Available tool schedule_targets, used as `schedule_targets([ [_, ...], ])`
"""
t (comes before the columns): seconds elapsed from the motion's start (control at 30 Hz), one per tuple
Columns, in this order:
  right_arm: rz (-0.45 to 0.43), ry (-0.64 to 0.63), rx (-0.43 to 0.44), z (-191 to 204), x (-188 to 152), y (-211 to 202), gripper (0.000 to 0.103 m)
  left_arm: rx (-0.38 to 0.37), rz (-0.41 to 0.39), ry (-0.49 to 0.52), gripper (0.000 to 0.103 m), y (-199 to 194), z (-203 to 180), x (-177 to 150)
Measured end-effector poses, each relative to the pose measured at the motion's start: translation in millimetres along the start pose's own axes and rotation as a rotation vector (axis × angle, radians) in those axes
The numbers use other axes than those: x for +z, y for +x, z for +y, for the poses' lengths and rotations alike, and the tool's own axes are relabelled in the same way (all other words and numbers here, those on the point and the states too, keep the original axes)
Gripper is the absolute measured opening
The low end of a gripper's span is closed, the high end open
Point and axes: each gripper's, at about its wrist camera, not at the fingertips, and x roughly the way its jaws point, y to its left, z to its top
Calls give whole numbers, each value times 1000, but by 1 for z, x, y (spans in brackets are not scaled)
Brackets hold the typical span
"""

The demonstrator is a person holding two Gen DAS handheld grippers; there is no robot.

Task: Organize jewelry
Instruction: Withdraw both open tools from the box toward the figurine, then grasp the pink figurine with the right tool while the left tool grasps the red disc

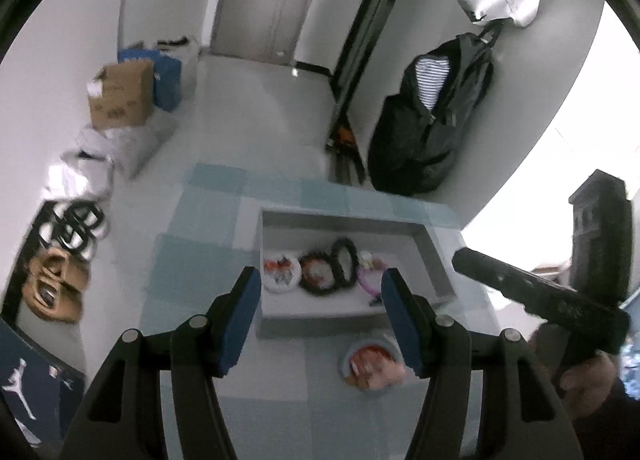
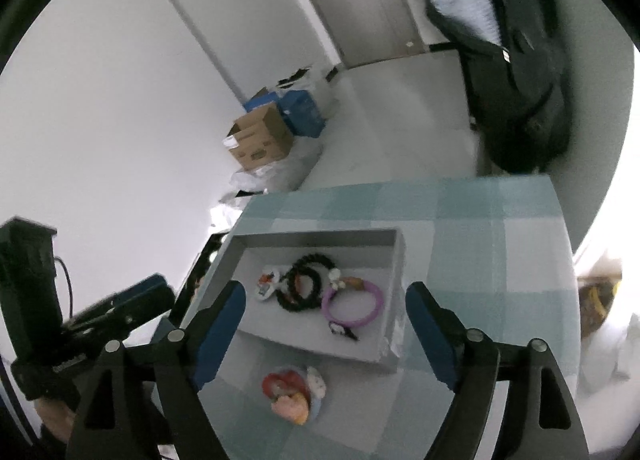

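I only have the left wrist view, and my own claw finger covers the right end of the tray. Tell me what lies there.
Observer: A purple ring lies flat in the tray, beside the black bead bracelets.
Operator: Report the right claw's jaws; I see only its side.
Observer: The right claw is open, with nothing between its fingers.
Operator: Check the piece in front of the tray.
Observer: That red and pink piece lies on the tablecloth, outside the tray.
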Motion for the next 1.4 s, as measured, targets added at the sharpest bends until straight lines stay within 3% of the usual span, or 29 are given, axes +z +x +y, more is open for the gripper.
schedule_targets([
  [0.2, 12, 14, -10, -5, -14, -11, 86, -27, 120, 18, 67, 11, -7, -25],
  [0.33, 39, 12, 21, -2, -25, -14, 86, 29, 173, 65, 67, 19, -19, -35],
  [0.57, 158, -45, 56, 13, -62, 2, 85, 158, 212, 1, 67, 25, -12, -51],
  [0.67, 199, -79, 64, 20, -71, 11, 78, 182, 218, -49, 67, 24, -1, -51],
  [0.83, 238, -125, 52, 28, -77, 25, 52, 264, 198, -86, 67, 21, 14, -49],
  [0.97, 254, -143, 37, 31, -81, 33, 51, 305, 202, -63, 67, 24, 13, -51],
  [1.13, 244, -195, -5, 41, -84, 37, 46, 291, 217, -56, 67, 26, 13, -54],
  [1.3, 245, -227, -81, 44, -86, 43, 27, 295, 207, -48, 67, 24, 13, -52],
  [1.4, 229, -258, -124, 48, -86, 42, 27, 293, 207, -51, 67, 23, 13, -52],
])
